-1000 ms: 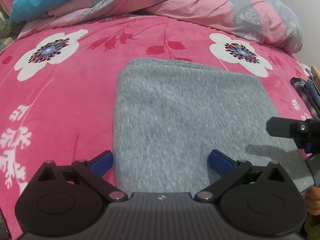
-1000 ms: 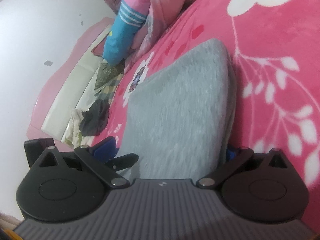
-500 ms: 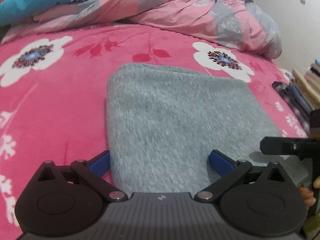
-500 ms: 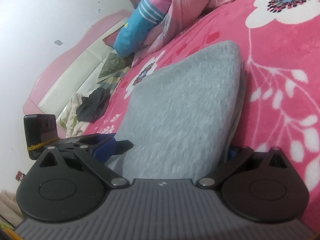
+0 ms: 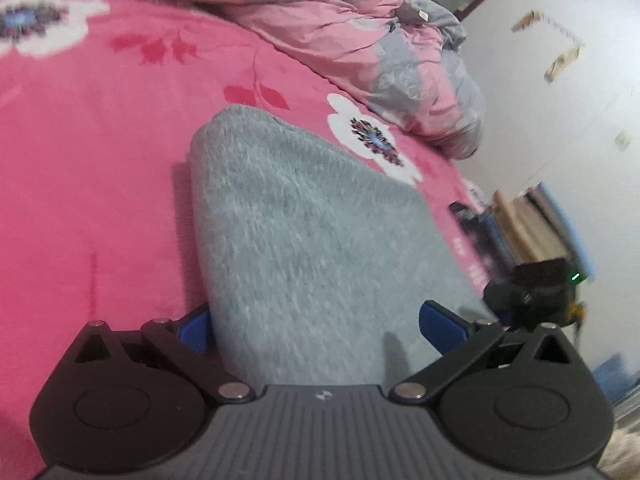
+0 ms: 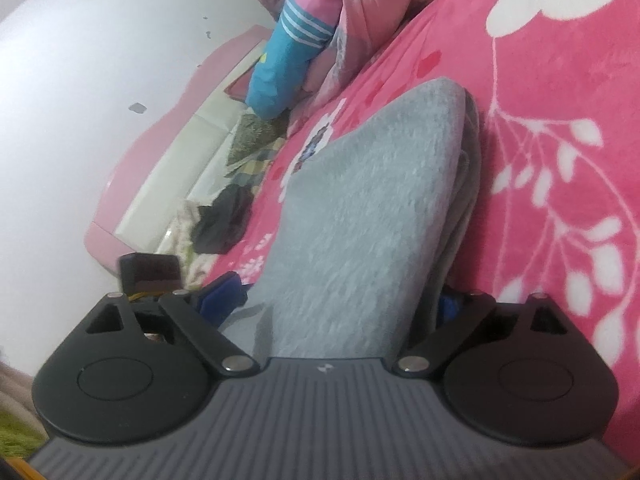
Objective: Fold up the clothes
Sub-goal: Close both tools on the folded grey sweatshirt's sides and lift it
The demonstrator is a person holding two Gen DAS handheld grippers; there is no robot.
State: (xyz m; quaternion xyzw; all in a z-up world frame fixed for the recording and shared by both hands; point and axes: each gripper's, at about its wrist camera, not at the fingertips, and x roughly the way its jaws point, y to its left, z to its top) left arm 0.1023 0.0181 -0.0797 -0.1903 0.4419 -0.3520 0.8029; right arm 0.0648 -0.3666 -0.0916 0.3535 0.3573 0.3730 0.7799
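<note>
The folded grey fleece garment [image 5: 316, 240] lies on the pink floral bedspread [image 5: 100, 160]. Left gripper [image 5: 320, 324] straddles its near edge, jaws wide, pads not pressing. Right gripper [image 6: 340, 300] straddles another edge, its jaws closing, fabric between them.

A bed [image 5: 100, 168] spread with a pink blanket printed with white flowers is carrying a folded grey fleece garment [image 5: 312, 248] lying flat near its edge, while a rumpled pink-and-grey duvet [image 5: 360, 32] and a blue striped garment [image 6: 284, 68] are lying further back.
</note>
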